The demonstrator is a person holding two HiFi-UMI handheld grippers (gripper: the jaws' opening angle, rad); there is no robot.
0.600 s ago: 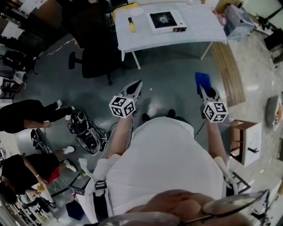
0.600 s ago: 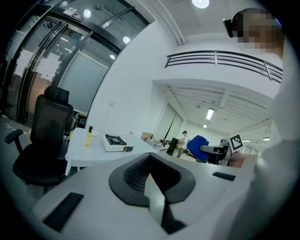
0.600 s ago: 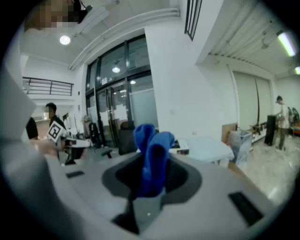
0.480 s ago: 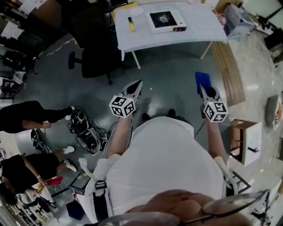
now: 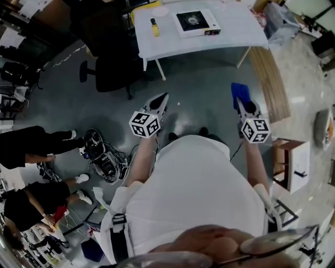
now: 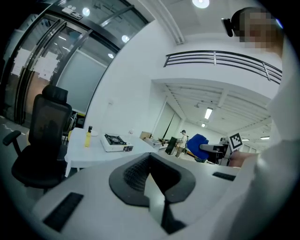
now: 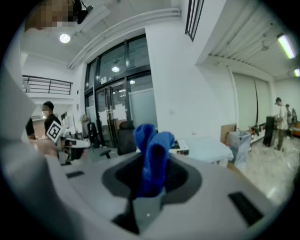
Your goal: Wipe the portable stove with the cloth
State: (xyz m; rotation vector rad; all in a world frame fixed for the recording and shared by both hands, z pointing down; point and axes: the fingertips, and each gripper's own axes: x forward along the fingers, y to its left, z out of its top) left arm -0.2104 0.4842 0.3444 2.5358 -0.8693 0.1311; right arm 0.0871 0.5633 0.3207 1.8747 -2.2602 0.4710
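The portable stove (image 5: 196,23) is white with a black top and sits on the white table (image 5: 230,36) far ahead; it shows small in the left gripper view as the stove (image 6: 115,142). My right gripper (image 5: 239,101) is shut on a blue cloth (image 5: 240,93), which stands up between the jaws as the cloth (image 7: 152,157) in the right gripper view. My left gripper (image 5: 160,102) is shut with nothing in it, jaws together (image 6: 154,187). Both grippers hang over the grey floor, well short of the table.
A yellow bottle (image 5: 155,27) and a white plate (image 5: 161,11) lie left of the stove. A black office chair (image 5: 107,65) stands left of the table. Cables (image 5: 102,157) lie on the floor at left, where people (image 5: 31,146) sit. A wooden strip (image 5: 269,84) runs right.
The view has shifted slightly, so the table and stove sit a little higher in the head view. Both grippers keep their hold and pose.
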